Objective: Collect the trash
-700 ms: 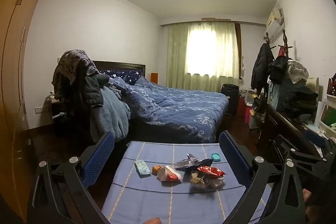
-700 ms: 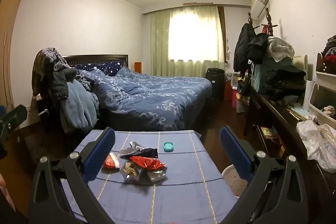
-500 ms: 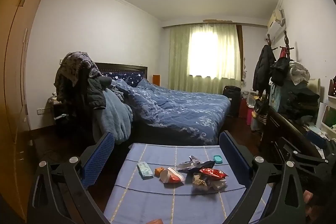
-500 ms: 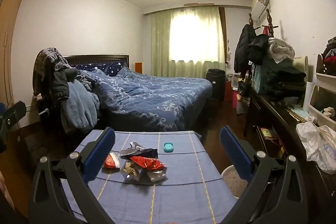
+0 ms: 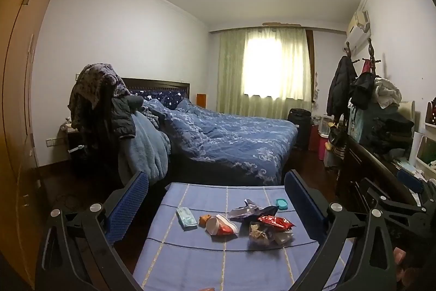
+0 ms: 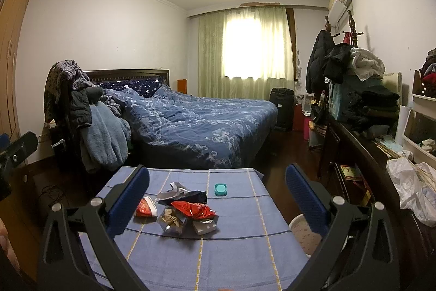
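Trash lies in a loose heap on the blue cloth-covered table (image 5: 190,263): a red snack wrapper (image 5: 275,221), a silver and dark wrapper (image 5: 250,210), a crumpled clear wrapper (image 5: 261,232), a red and white paper cup (image 5: 220,227) on its side, an orange crumb (image 5: 204,219), a green tissue pack (image 5: 186,218) and a teal lid (image 5: 281,203). The right wrist view shows the same heap, with the red wrapper (image 6: 194,209), cup (image 6: 147,207) and teal lid (image 6: 220,189). My left gripper (image 5: 216,198) and right gripper (image 6: 218,195) are both open, empty, held above the table short of the heap.
A white waste bin (image 6: 303,232) stands on the floor off the table's right edge. A bed (image 5: 231,143) with blue bedding lies beyond the table. A dark dresser (image 6: 362,154) piled with clothes and a white plastic bag (image 6: 411,190) runs along the right wall.
The left gripper's view has tilted slightly down and right, so the heap sits a bit lower and closer. The right gripper has barely moved. Both stay open.
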